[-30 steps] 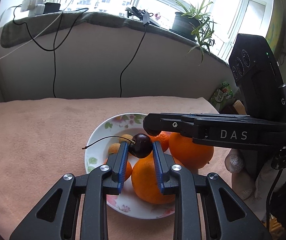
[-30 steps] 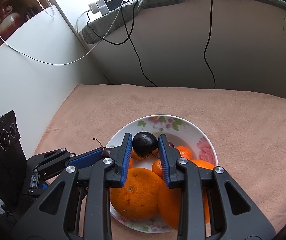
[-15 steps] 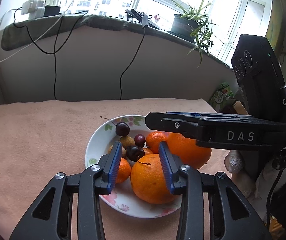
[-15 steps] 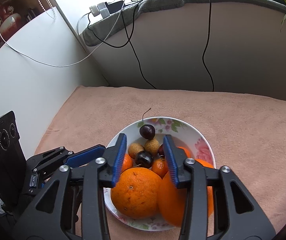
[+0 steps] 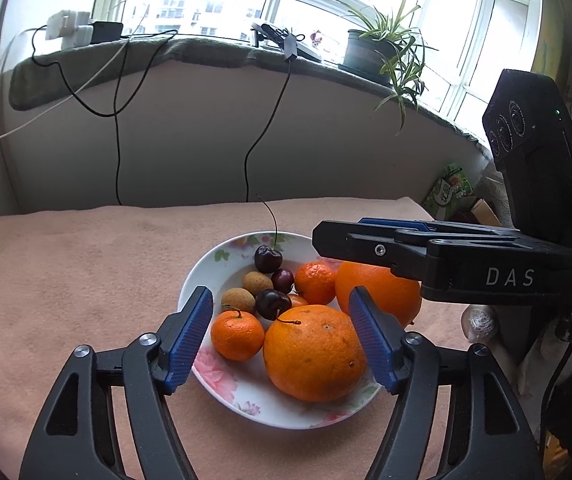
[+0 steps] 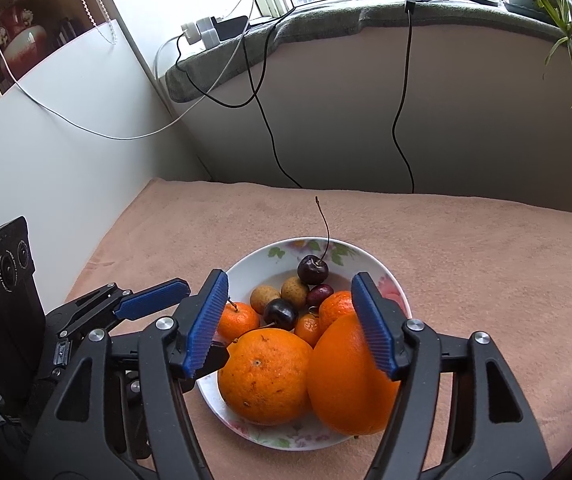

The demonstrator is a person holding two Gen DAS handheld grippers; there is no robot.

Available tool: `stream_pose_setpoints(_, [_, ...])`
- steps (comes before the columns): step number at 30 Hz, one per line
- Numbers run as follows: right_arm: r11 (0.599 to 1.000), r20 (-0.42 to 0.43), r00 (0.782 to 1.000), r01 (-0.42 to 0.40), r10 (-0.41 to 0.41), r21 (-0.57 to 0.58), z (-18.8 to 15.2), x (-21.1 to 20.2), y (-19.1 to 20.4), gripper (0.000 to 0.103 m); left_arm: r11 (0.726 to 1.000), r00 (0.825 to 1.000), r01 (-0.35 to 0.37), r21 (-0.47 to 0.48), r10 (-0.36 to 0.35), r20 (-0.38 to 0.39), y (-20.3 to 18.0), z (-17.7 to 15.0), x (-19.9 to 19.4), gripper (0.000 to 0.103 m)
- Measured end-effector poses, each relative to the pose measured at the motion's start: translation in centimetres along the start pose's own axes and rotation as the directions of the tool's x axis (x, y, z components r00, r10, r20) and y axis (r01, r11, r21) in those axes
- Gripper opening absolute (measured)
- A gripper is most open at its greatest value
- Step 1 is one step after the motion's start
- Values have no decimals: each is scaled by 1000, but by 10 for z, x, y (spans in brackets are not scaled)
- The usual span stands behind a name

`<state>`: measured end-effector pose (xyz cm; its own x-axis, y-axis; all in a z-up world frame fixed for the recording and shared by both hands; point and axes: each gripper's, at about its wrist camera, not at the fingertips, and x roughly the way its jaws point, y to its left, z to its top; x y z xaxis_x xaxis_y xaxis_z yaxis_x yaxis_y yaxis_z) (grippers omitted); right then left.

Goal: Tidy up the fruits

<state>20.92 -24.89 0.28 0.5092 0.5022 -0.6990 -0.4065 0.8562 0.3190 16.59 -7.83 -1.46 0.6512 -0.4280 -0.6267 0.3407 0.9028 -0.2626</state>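
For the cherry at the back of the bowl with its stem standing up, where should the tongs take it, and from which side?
Probably by the round body of the cherry, not the thin stem. Come from above, pads closing across its sides. It sits at the far side of the bowl, with a longan and a smaller cherry crowding its near side, so a low approach looks blocked. Both the right tongs and left tongs are open.

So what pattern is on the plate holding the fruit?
White plate with pink flowers and green leaves around the rim, clearest in the right wrist view.
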Motion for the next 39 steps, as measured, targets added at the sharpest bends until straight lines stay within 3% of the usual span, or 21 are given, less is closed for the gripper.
stream_pose_setpoints(3, [1000,19,1000,1,-1,-6,0,-5,1,79,1000,1000,-10,4,10,3,-1,-1,-2,71])
stream_pose_setpoints(6, [1000,30,999,13,-13,-12,0,-8,2,81,1000,1000,-22,8,22,3,-1,-2,-4,79])
stream_pose_setpoints(12, [997,56,997,63,-61,-35,-7,-16,6,84,999,999,-37,9,37,1,1,-7,-7,80])
stream_pose_setpoints(20, [989,108,984,141,-144,35,-18,-37,-1,85,998,998,-62,13,62,8,1,-14,-17,80])
stream_pose_setpoints(25, [970,156,958,229,-239,79,-27,-56,0,95,997,996,-80,14,79,30,0,-19,-32,80])
stream_pose_setpoints(33, [915,241,884,401,-400,46,-43,-84,20,100,994,992,-107,-1,107,72,0,-25,-59,80])
stream_pose_setpoints(39, [903,282,862,429,-420,35,-50,-99,32,100,992,988,-127,-15,128,82,0,-30,-69,80])
